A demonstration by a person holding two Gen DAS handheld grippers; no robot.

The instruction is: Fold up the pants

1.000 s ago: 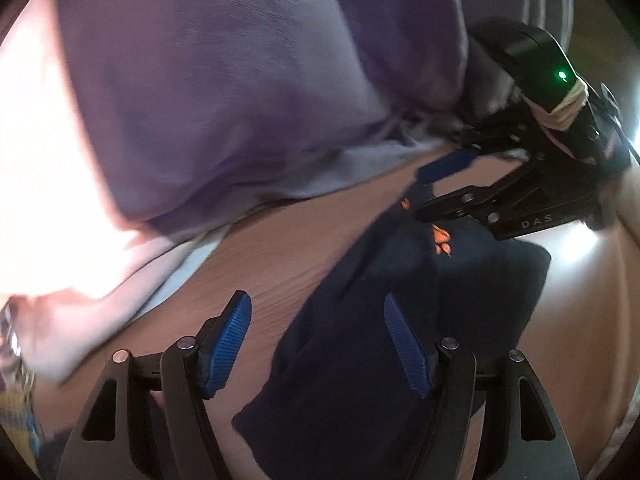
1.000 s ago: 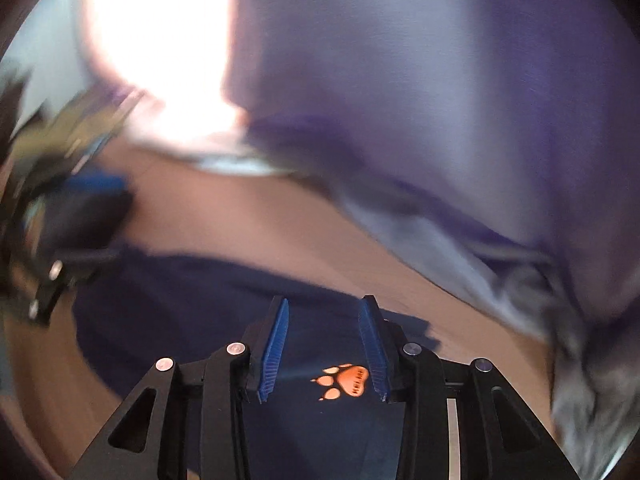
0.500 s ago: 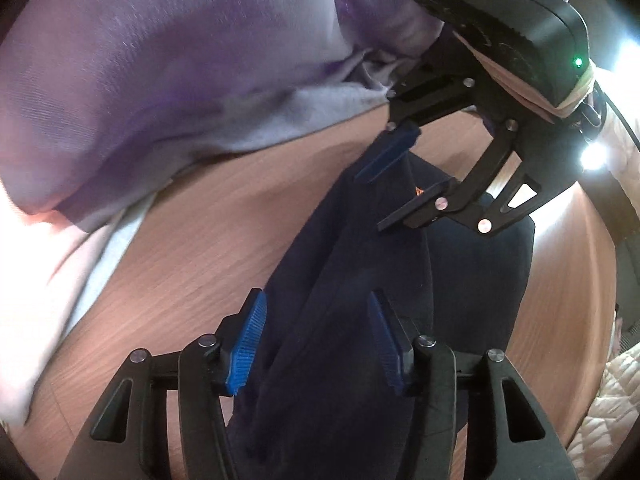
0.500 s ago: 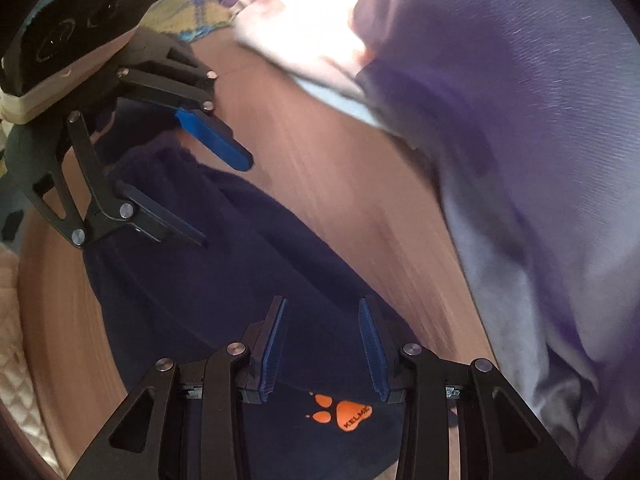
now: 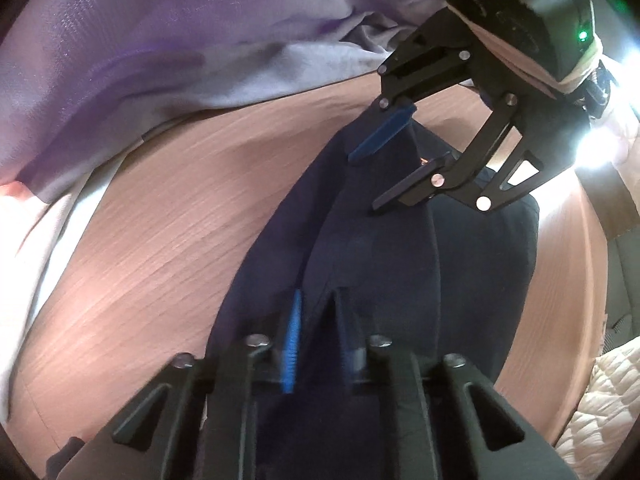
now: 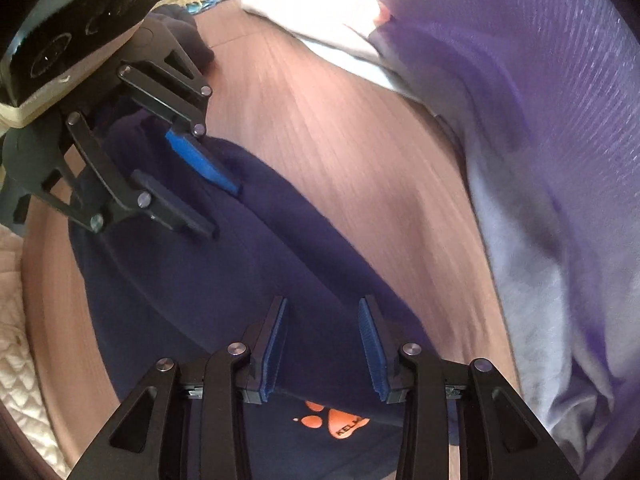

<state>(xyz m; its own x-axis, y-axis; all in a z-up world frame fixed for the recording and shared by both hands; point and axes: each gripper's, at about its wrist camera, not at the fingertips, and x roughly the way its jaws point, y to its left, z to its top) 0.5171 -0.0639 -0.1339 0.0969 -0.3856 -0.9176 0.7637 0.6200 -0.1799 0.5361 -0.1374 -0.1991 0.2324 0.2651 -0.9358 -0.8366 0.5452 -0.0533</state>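
Dark navy pants [image 5: 404,264] lie on the wooden table, and in the right wrist view [image 6: 192,280] they show an orange paw print [image 6: 336,424] near the bottom. My left gripper [image 5: 316,308] has its jaws nearly closed, pinching a fold of the navy fabric. It also shows in the right wrist view [image 6: 224,208], down on the pants. My right gripper [image 6: 324,336] is open, with its blue pads over the pants edge, just above the paw print. It also shows in the left wrist view [image 5: 362,182], open over the far end of the pants.
A purple and lavender garment [image 5: 192,40] is piled along the far side of the wooden table [image 5: 152,216], and shows at right in the right wrist view [image 6: 560,160]. A white quilted cloth [image 6: 24,360] lies past the table edge.
My left gripper has closed from open onto a fold of the pants. Both grippers have come lower over the pants. The right gripper stays open.
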